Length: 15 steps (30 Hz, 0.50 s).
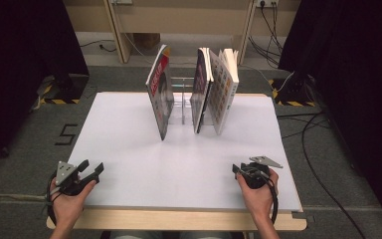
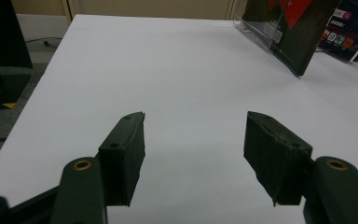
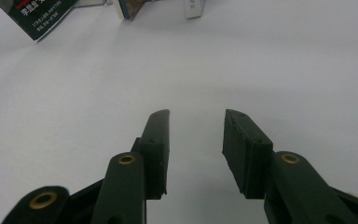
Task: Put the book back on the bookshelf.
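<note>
Resting low on the white counter (image 1: 179, 169), left claw (image 1: 93, 170) with jaws wide apart, nothing between. Right claw (image 1: 238, 171) near the front edge too, jaws partly apart, holding nothing. Standing far ahead of both claws, three books in a clear rack (image 1: 183, 102): red book (image 1: 160, 97) ahead of the left claw, two more books (image 1: 214, 89) ahead of the right.

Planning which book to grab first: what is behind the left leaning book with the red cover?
Behind the red-covered book a clear acrylic stand shows, with two more books to its right. The stand's left part is covered by the book.
</note>
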Each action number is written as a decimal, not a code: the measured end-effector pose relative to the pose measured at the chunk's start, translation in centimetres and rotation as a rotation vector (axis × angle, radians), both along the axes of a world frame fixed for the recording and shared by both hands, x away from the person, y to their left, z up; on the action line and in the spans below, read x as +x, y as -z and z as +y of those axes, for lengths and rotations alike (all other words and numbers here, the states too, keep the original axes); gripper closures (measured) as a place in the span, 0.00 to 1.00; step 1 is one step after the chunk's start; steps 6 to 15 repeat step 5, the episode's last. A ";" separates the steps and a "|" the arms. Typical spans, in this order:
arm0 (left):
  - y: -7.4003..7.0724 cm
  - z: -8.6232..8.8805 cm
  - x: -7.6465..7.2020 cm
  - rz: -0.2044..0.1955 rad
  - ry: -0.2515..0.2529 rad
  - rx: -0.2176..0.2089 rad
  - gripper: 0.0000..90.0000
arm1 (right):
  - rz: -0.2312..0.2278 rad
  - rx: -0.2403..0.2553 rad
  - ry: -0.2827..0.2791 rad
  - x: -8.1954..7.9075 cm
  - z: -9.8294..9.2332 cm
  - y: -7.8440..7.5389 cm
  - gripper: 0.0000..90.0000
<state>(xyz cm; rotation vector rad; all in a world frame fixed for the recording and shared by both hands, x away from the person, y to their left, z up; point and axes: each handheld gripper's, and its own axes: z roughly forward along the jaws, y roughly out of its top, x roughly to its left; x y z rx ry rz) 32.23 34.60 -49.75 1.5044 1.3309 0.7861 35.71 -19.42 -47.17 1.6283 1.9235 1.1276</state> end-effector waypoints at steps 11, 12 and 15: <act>0.1 0.0 0.0 0.003 0.005 -0.001 0.42 | -0.005 0.001 -0.003 0.0 -0.2 -0.1 0.69; 0.1 0.0 0.0 0.003 0.005 -0.001 0.42 | -0.005 0.001 -0.003 0.0 -0.2 -0.1 0.69; 0.1 0.0 0.0 0.003 0.005 -0.001 0.42 | -0.005 0.001 -0.003 0.0 -0.2 -0.1 0.69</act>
